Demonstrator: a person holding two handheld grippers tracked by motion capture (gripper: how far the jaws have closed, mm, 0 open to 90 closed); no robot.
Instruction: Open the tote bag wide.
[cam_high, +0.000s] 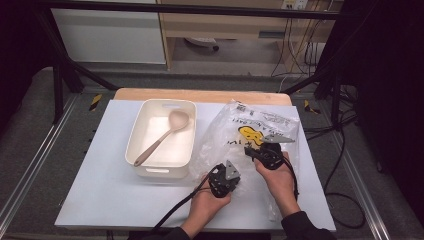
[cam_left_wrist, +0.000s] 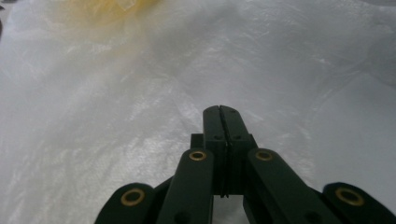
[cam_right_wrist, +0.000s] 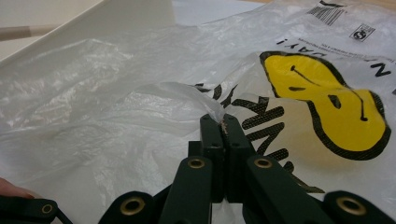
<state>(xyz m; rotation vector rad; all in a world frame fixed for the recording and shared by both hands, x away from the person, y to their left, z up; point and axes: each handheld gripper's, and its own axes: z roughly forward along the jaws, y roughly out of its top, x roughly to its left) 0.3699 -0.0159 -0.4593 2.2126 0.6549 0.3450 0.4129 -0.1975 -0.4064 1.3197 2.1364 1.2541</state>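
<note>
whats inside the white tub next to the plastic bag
A beige spoon lies slantwise in the white tub, bowl toward the far end. Nothing else shows on its floor. The plastic bag laps against the tub's right wall, hiding that outer side.

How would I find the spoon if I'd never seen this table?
Look at the white table, then at the cream tub on its left half, beside the crinkly plastic bag. The spoon lies slanted inside that tub, the only thing in it: pinkish-beige, with a round bowl at the far end.
</note>
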